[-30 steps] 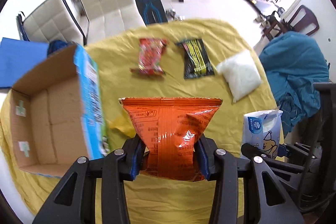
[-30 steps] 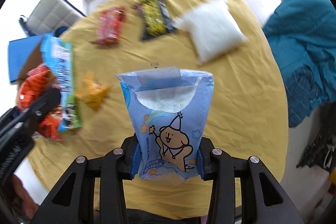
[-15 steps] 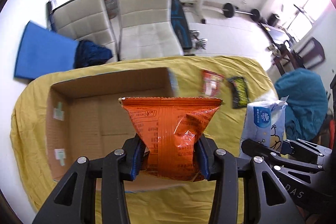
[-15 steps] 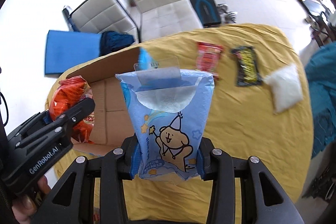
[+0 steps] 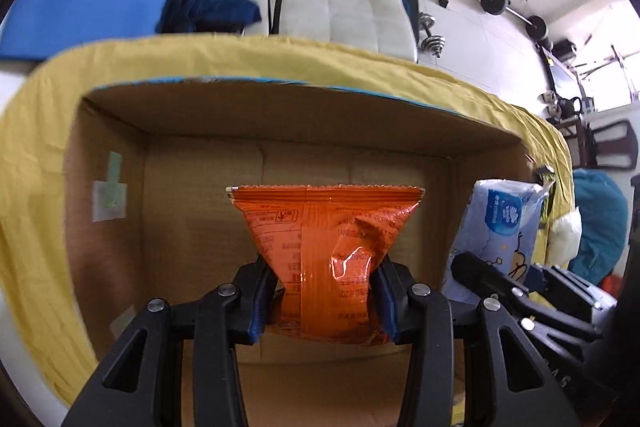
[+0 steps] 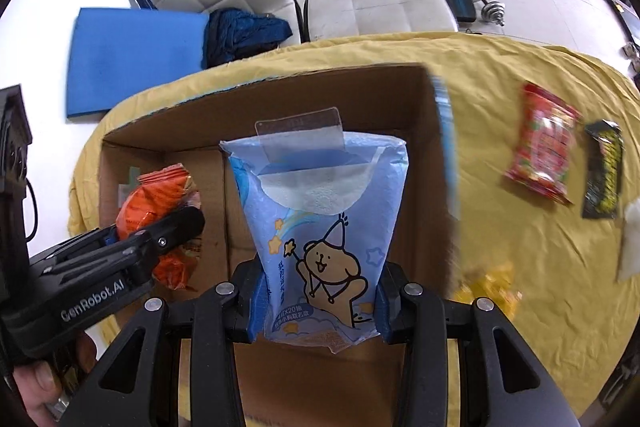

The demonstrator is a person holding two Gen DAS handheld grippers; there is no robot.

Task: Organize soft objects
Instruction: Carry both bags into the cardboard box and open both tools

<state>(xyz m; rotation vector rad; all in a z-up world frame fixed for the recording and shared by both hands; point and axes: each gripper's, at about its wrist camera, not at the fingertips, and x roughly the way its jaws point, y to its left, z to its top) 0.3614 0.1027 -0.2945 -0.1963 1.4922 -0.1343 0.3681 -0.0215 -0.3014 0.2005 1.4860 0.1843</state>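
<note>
Two bags were over my box (image 6: 420,163): left gripper (image 5: 324,297) jaws pinched the chips (image 5: 326,251), right gripper (image 6: 320,297) jaws pinched the tissues (image 6: 320,223). Neither was dropped in yet. Three packs (image 6: 540,143) waited on the worktop (image 6: 520,251).

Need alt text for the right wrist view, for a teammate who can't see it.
The right tool grips a blue tissue pack above an open cardboard box on a yellow cloth. At left, the left tool holds an orange snack bag over the box.
</note>
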